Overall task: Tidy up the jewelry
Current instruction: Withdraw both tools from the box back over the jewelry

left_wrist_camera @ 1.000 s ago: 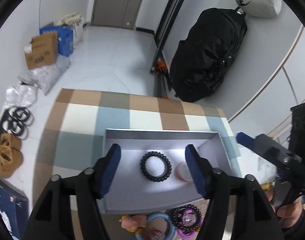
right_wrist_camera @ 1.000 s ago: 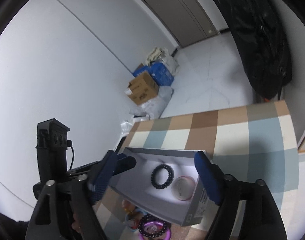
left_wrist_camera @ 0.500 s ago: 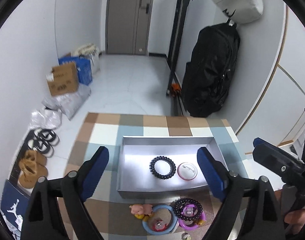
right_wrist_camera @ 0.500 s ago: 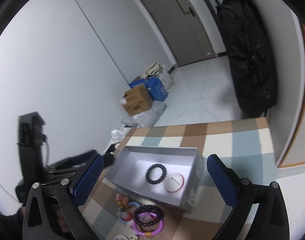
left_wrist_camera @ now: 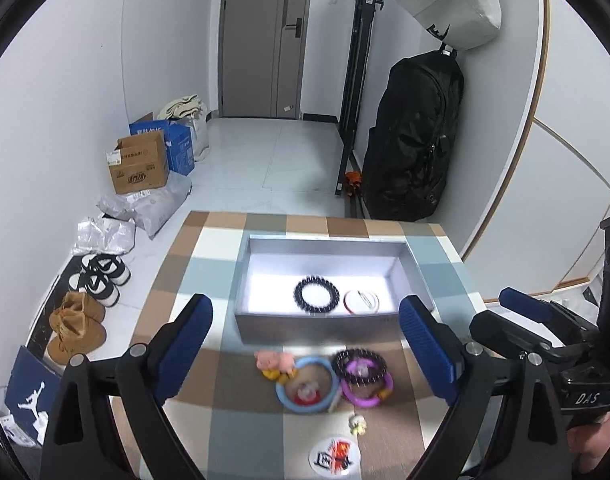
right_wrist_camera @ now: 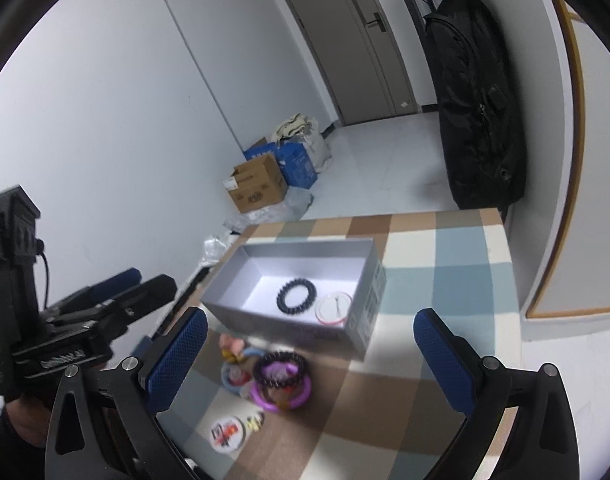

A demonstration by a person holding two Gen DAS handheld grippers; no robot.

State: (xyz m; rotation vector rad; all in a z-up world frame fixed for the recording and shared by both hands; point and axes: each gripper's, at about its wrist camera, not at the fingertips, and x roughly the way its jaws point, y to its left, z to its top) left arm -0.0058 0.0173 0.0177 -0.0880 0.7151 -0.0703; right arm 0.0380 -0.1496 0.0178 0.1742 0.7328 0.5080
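Note:
A grey open box (left_wrist_camera: 317, 326) (right_wrist_camera: 229, 304) sits on the checkered table and holds a black bead bracelet (left_wrist_camera: 316, 294) (right_wrist_camera: 296, 296) and a round pink-rimmed item (left_wrist_camera: 361, 301) (right_wrist_camera: 335, 308). In front of the box lie a dark bead bracelet (left_wrist_camera: 359, 364) (right_wrist_camera: 279, 370) on a purple ring (left_wrist_camera: 368, 394) (right_wrist_camera: 283, 396), a blue ring (left_wrist_camera: 307, 386) (right_wrist_camera: 231, 380), a pink pig charm (left_wrist_camera: 273, 361) (right_wrist_camera: 231, 346), a small yellow charm (left_wrist_camera: 357, 424) and a round badge (left_wrist_camera: 334, 457) (right_wrist_camera: 226, 432). My left gripper (left_wrist_camera: 305, 356) and right gripper (right_wrist_camera: 309, 356) are both open, empty, raised above these items.
The checkered table (left_wrist_camera: 209, 264) ends at a white wall on the right (left_wrist_camera: 545, 200). On the floor to the left are shoes (left_wrist_camera: 101, 276), bags and cardboard boxes (left_wrist_camera: 139, 166). A black backpack (left_wrist_camera: 413, 148) hangs behind the table.
Both grippers have pulled back and up from the box and opened wider. The loose items in front of the box have come into full view.

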